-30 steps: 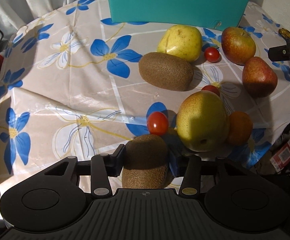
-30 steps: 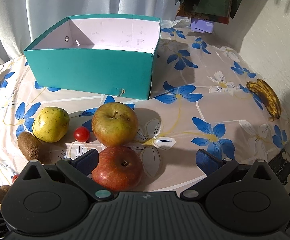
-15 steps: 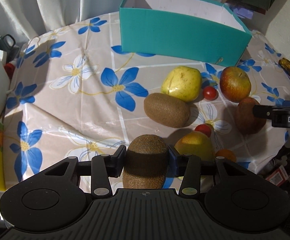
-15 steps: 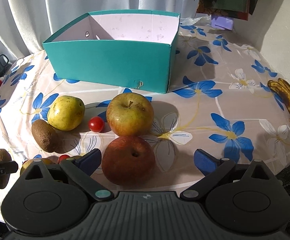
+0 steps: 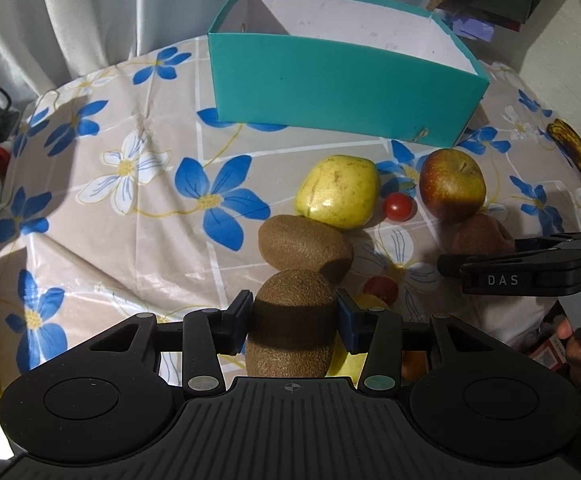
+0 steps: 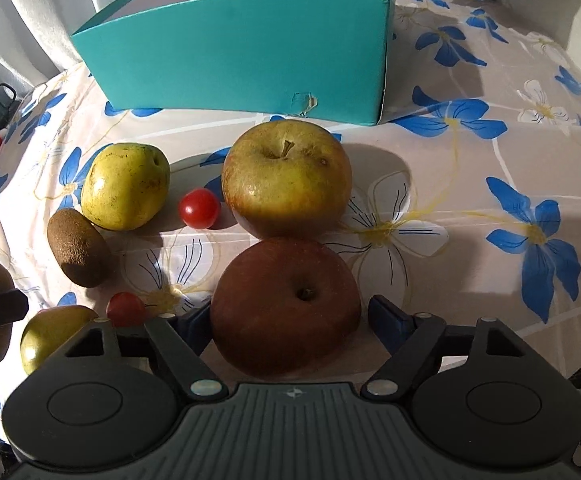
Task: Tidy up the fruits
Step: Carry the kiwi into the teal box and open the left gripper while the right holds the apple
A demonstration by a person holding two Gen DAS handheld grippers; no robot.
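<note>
kiwi (image 5: 292,322) clamped between the left gripper (image 5: 293,320) fingers, lifted off the cloth at the near edge. step in hand looks like carrying it to the teal box (image 5: 330,92) at the far side; next move calls for clearing the box's near wall before release. right gripper (image 6: 290,316) spread wide around the red apple (image 6: 286,304), pads not yet touching, apple on the table. what shows of the box interior is bare. second kiwi (image 5: 304,246), yellow pear (image 5: 338,190), other apple (image 6: 286,184) lie between.
</note>
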